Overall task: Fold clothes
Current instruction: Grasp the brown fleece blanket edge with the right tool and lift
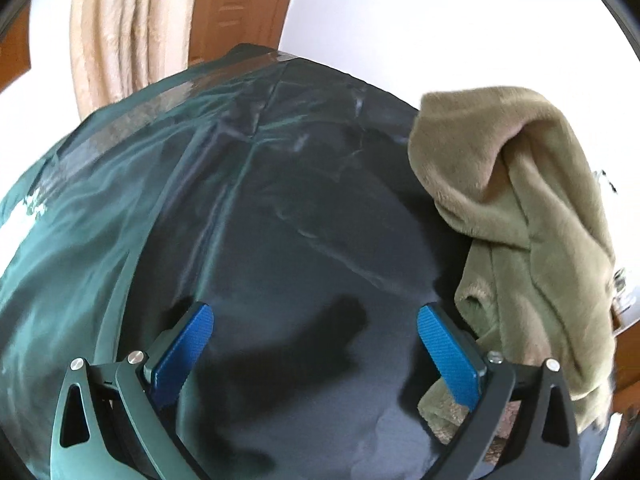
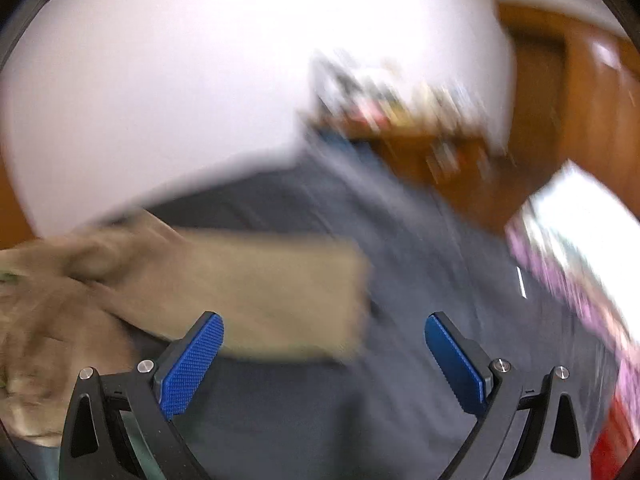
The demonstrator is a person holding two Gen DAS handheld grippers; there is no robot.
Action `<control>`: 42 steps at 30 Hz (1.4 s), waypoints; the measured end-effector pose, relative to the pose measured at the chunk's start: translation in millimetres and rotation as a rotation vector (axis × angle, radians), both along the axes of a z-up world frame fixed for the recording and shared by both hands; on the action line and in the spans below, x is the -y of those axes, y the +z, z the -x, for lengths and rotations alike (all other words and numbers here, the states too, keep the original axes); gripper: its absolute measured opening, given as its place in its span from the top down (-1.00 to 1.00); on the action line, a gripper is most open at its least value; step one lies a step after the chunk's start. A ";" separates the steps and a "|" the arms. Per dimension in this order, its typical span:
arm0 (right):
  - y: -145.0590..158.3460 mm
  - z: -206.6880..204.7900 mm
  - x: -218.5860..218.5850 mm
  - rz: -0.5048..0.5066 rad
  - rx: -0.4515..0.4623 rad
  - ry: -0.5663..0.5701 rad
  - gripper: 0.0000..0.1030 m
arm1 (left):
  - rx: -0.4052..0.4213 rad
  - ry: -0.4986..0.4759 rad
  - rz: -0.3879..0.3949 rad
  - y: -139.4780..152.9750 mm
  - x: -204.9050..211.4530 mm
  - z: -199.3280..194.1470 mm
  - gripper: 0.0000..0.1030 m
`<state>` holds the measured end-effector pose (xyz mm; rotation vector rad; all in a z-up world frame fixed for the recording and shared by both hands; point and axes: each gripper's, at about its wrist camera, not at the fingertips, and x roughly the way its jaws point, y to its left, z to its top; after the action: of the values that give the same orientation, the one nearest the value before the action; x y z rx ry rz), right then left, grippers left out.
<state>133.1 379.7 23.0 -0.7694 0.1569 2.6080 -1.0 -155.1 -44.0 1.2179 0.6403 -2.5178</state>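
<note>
A dark green shiny garment (image 1: 248, 208) lies spread over the surface and fills most of the left wrist view. My left gripper (image 1: 316, 320) hovers open above it, with nothing between its blue pads (image 1: 188, 344). A crumpled olive plush garment (image 1: 532, 208) lies to its right, touching the right finger. In the blurred right wrist view the same olive garment (image 2: 200, 292) lies at the left, partly flat. My right gripper (image 2: 324, 328) is open over a grey surface (image 2: 400, 320), and its left finger is close to the olive cloth.
A cream fleece cloth (image 1: 120, 40) hangs at the back left before a brown wooden door (image 1: 240, 8). White wall behind. In the right wrist view a wooden shelf (image 2: 420, 128) with blurred items stands at the back, and a bright patterned thing (image 2: 580, 260) lies at the right.
</note>
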 end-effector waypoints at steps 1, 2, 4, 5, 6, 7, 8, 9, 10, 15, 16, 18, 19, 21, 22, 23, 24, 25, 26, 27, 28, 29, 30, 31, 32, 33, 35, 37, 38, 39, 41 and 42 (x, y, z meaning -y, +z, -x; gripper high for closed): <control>21.3 -1.3 25.4 -0.069 -0.089 0.065 -0.99 | 0.001 0.004 0.006 1.1 -0.8 -1.3 -0.99; 40.9 -3.1 51.5 -0.140 -0.179 0.118 -0.99 | 0.002 0.006 0.019 2.5 -2.3 -2.2 -1.00; 69.2 -2.1 101.4 -0.258 -0.336 0.203 -0.99 | -0.009 0.000 0.058 7.2 -7.1 -3.3 -0.99; 72.8 4.7 119.6 -0.289 -0.374 0.235 -0.99 | -0.019 -0.004 0.080 9.8 -9.2 -3.8 -0.99; 75.5 13.9 138.3 -0.318 -0.398 0.271 -0.99 | -0.034 -0.008 0.105 13.0 -10.4 -4.2 -0.99; 72.6 34.2 158.4 -0.337 -0.347 0.325 -0.99 | -0.050 -0.012 0.131 16.5 -11.2 -4.6 -0.99; 68.1 53.6 171.2 -0.327 -0.270 0.370 -0.99 | -0.071 -0.014 0.160 20.8 -13.5 -6.2 -0.99; 61.1 75.3 182.3 -0.270 -0.214 0.421 -0.99 | -0.096 -0.012 0.185 24.9 -16.2 -8.9 -0.99; 57.2 87.6 184.4 -0.207 -0.197 0.433 -0.99 | -0.113 -0.014 0.196 27.6 -19.1 -12.6 -0.99; 50.4 138.2 211.4 -0.153 -0.180 0.412 -0.99 | -0.175 -0.036 0.146 30.0 -20.3 -23.1 -0.99; 48.2 145.4 223.9 -0.187 -0.161 0.472 -0.99 | -0.170 -0.042 0.125 28.2 -18.4 -20.8 -1.00; 43.8 158.9 248.8 -0.252 -0.123 0.593 -0.99 | -0.158 -0.054 0.090 24.8 -15.8 -17.9 -0.99; 40.3 160.0 259.8 -0.266 -0.107 0.661 -0.99 | -0.146 -0.062 0.087 23.2 -16.8 -17.2 -0.99; 32.3 162.9 281.3 -0.295 -0.075 0.771 -0.99 | -0.131 -0.070 0.101 21.4 -20.4 -14.1 -1.00; 27.6 165.0 291.0 -0.309 -0.059 0.816 -0.99 | -0.130 -0.074 0.114 21.4 -22.1 -13.4 -1.00; 21.2 169.6 296.5 -0.311 -0.036 0.851 -0.99 | -0.133 -0.079 0.128 21.8 -23.9 -13.2 -1.00; 16.7 175.3 301.1 -0.310 -0.010 0.858 -0.99 | -0.137 -0.085 0.138 22.8 -25.7 -13.7 -1.00; 12.3 181.1 305.7 -0.309 0.017 0.865 -0.98 | -0.141 -0.091 0.141 23.5 -26.9 -13.6 -1.00; 7.8 186.9 310.4 -0.307 0.043 0.872 -0.96 | -0.142 -0.100 0.136 23.2 -27.6 -12.8 -1.00; 3.7 192.5 314.4 -0.304 0.070 0.876 -0.84 | -0.139 -0.104 0.129 23.0 -27.7 -11.8 -1.00; 1.9 197.3 316.0 -0.294 0.098 0.867 -0.51 | -0.134 -0.110 0.116 21.9 -27.3 -10.4 -1.00; 0.9 201.8 317.0 -0.270 0.128 0.866 -0.23 | -0.129 -0.117 0.100 19.7 -26.8 -8.6 -1.00; -2.9 208.6 313.8 -0.223 0.154 0.876 0.20 | -0.125 -0.120 0.088 18.4 -26.7 -7.3 -0.99; -6.4 214.5 310.7 -0.183 0.177 0.884 0.32 | -0.123 -0.122 0.079 17.6 -26.9 -6.5 -0.99; -8.9 216.4 307.9 -0.171 0.181 0.880 0.35 | -0.122 -0.122 0.073 17.0 -26.2 -6.3 -0.99; -10.9 217.4 305.5 -0.161 0.183 0.877 0.44 | -0.121 -0.121 0.070 16.4 -25.1 -6.4 -0.99; -9.4 210.7 304.9 -0.167 0.168 0.873 0.59 | -0.121 -0.118 0.065 15.4 -23.3 -6.7 -0.99; -3.3 198.0 301.8 -0.175 0.131 0.858 0.67 | -0.121 -0.116 0.062 14.7 -23.6 -6.5 -0.99; 0.9 190.8 298.7 -0.178 0.108 0.848 0.68 | -0.119 -0.117 0.059 14.3 -23.8 -6.1 -0.99; 4.0 185.4 295.7 -0.179 0.092 0.840 0.69 | -0.118 -0.118 0.056 13.8 -24.0 -5.6 -0.99; 13.7 169.1 287.1 -0.181 0.047 0.814 0.70 | -0.115 -0.117 0.048 12.8 -23.9 -4.5 -0.99; 17.3 162.7 283.7 -0.182 0.032 0.806 0.71 | -0.115 -0.116 0.047 12.6 -23.4 -4.9 -0.99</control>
<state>-29.6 96.0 40.3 -0.9461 -0.4975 3.2762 3.9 -131.6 -31.4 1.1317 0.5475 -2.6990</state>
